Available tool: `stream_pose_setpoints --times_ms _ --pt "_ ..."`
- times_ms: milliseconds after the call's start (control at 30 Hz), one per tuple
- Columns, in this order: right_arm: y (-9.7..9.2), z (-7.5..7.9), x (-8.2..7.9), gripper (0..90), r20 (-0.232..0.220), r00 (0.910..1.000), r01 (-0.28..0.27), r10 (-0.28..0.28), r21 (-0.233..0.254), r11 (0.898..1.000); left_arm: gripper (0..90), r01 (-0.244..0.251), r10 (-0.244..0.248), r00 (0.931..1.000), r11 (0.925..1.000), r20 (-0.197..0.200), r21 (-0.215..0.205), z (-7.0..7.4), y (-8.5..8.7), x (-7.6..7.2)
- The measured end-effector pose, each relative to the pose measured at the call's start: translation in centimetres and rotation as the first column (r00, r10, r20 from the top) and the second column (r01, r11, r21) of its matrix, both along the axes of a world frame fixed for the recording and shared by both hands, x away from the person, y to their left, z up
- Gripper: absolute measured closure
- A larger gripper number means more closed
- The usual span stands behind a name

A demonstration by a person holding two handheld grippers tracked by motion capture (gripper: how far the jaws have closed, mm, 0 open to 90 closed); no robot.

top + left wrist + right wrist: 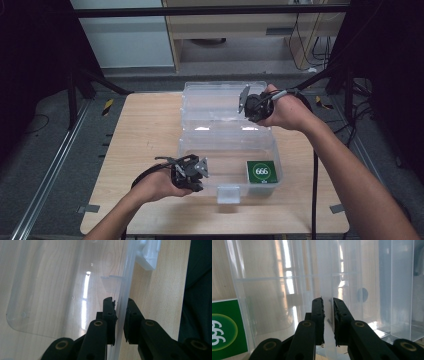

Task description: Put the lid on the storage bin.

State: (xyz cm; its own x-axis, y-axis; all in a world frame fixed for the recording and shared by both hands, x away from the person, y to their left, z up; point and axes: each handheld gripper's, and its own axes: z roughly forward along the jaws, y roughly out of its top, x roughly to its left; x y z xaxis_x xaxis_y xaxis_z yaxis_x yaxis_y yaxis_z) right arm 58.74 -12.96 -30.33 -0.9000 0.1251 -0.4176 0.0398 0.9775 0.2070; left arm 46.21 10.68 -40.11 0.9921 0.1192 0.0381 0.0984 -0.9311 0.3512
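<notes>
Clear plastic storage box [227, 150] sits open on the wooden table [145, 125] — left gripper [189, 172] clamped on its front wall, right gripper [254, 106] clamped on the raised lid [215, 102] — green card box [261, 171] inside

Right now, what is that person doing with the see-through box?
A person holds a tool in each hand at a clear plastic box lying open on the wooden table. The left tool is clamped on the box's front wall, and the right tool grips the lid, which lies folded back. A green pack sits inside the box, near its right end.
</notes>
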Motion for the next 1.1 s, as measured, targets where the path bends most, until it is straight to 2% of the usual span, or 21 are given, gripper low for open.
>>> stream_pose_setpoints --times_ms 133,367,633,833,867,900,933,967,1000,1100 --pt "0.2 0.0 -0.1 81.6 0.0 1.0 -0.006 0.006 -0.008 1.0 81.7 -0.018 0.018 0.9997 0.9998 0.017 -0.003 0.0 0.0 -0.3" --pt "0.4 0.4 -0.4 84.8 -0.019 0.9997 -0.019 0.019 -0.011 1.0 81.3 -0.057 0.058 0.9978 0.9973 0.031 -0.046 -0.2 0.4 -0.4" --pt "0.4 0.8 -1.2 87.0 -0.028 0.9987 -0.042 0.042 0.016 0.999 80.6 -0.081 0.084 0.9954 0.9947 0.047 -0.064 -0.4 0.5 -0.7" --pt "0.5 1.3 -3.2 87.1 -0.009 0.9974 -0.071 0.071 0.008 0.997 80.1 -0.098 0.102 0.9932 0.9928 0.056 -0.07 -0.5 0.5 -0.7" --pt "0.5 1.4 -3.6 87.1 -0.006 0.9969 -0.078 0.078 0.008 0.997 79.8 -0.141 0.144 0.9891 0.987 0.034 -0.077 -0.6 0.5 -1.1" --pt "0.5 1.4 -3.9 87.1 0.0 0.9967 -0.082 0.082 0.01 0.997 79.6 -0.154 0.157 0.9871 0.985 0.033 -0.078 -0.6 0.4 -1.2" --pt "0.5 1.4 -3.9 87.1 0.0 0.9967 -0.082 0.082 0.01 0.997 79.4 -0.154 0.157 0.9871 0.985 0.033 -0.078 -0.6 0.4 -1.2" --pt "0.5 1.5 -4.4 87.1 0.001 0.9964 -0.085 0.085 0.008 0.996 79.4 -0.103 0.108 0.9919 0.9924 0.067 -0.067 -0.5 0.4 -0.8" --pt "0.4 1.5 -5.3 87.0 0.008 0.9954 -0.095 0.095 0.016 0.995 79.1 -0.112 0.117 0.9907 0.9912 0.071 -0.071 -0.6 0.4 -0.8" --pt "0.2 1.5 -6.3 86.8 0.008 0.9944 -0.106 0.105 0.025 0.994 78.8 -0.109 0.114 0.9909 0.9921 0.072 -0.062 -0.6 0.5 -0.7"
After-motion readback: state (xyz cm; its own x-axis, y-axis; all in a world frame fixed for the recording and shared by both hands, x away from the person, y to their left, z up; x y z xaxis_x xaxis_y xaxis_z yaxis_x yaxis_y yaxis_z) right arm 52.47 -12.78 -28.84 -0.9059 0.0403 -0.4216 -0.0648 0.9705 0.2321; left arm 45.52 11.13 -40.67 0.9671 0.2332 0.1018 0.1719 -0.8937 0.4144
